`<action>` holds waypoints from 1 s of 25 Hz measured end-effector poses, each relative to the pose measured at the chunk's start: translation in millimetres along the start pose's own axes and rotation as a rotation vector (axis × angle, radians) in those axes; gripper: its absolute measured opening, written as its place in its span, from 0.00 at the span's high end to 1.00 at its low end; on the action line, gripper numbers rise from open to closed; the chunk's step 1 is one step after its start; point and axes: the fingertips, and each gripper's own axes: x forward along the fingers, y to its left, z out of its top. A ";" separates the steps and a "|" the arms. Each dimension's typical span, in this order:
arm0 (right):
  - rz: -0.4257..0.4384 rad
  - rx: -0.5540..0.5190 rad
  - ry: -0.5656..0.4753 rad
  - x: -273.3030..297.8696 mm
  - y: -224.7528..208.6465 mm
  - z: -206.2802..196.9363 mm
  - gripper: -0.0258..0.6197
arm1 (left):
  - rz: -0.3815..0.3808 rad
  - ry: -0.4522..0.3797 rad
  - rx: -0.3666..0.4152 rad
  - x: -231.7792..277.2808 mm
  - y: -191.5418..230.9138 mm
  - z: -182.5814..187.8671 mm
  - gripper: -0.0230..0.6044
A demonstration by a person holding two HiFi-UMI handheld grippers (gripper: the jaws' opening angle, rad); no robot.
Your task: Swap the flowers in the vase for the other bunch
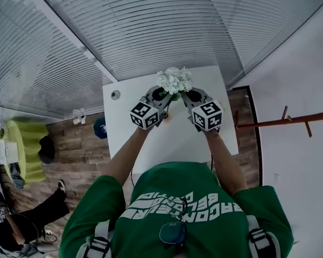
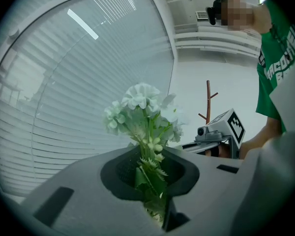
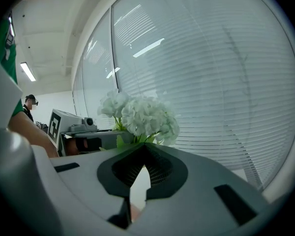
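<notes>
Head view: the white flower bunch (image 1: 174, 80) stands where the two tongs' tips meet, over the white bench (image 1: 151, 155).
The left tongs (image 2: 155, 200) grasp its green stems, blooms above them; the right tongs (image 3: 140, 178) are clenched, tips just under the blooms.

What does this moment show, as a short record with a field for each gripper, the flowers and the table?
left gripper: shut on the stems of the white flowers
right gripper: shut, nothing seen between its jaws
flowers: one white bunch, upright, held above the white table between the two grippers
table: small round object near its far left corner
</notes>
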 end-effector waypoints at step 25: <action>0.064 0.067 0.170 35.9 9.8 -82.3 0.94 | 0.088 0.105 -0.115 -27.8 27.7 -84.8 0.86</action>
